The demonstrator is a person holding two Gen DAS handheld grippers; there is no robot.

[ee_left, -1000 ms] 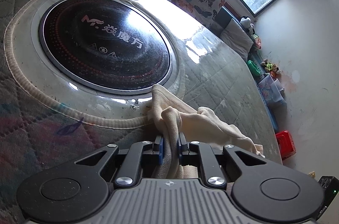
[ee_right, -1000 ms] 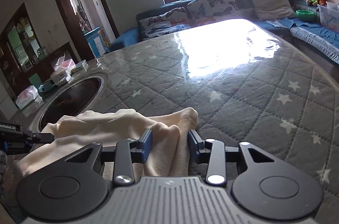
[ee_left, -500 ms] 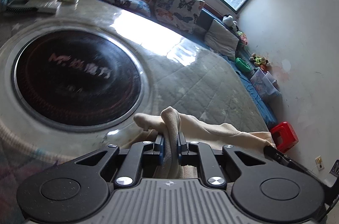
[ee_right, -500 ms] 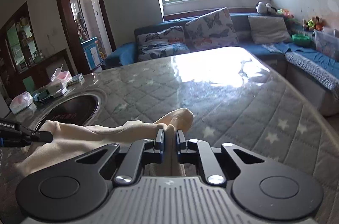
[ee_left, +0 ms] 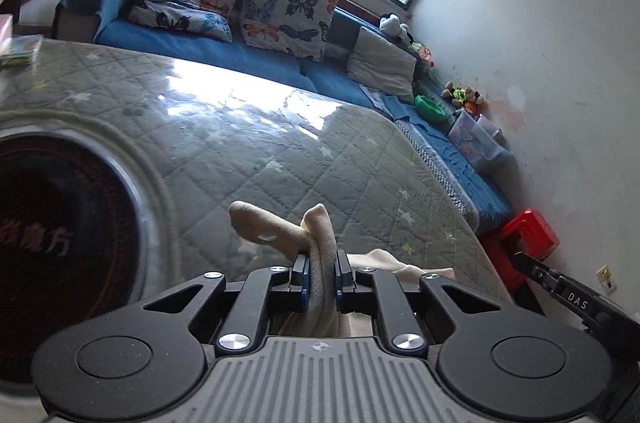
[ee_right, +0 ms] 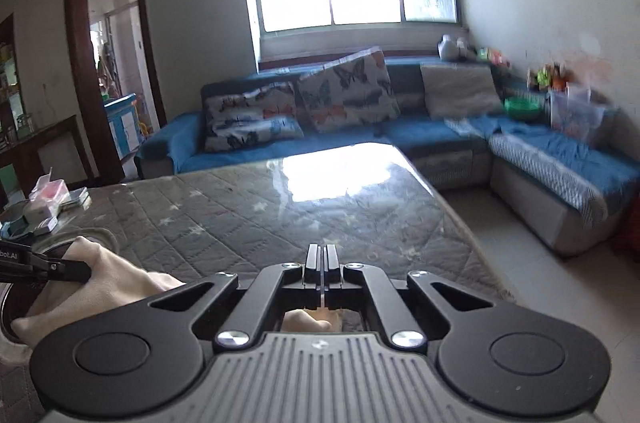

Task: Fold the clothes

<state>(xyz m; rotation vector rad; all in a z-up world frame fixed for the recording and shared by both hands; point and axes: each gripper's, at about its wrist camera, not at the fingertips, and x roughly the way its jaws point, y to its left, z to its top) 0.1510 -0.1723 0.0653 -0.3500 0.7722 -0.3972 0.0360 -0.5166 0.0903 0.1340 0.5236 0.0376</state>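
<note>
The left gripper (ee_left: 322,273) pinches a bunched fold of the cream garment (ee_left: 276,227) above the quilted table cover (ee_left: 280,151). The right gripper (ee_right: 321,257) is closed, fingers together and empty, garment hanging to its left.

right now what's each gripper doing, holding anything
left gripper: shut on the cream fabric garment.
right gripper: shut; whether any of the garment is pinched cannot be told.
</note>
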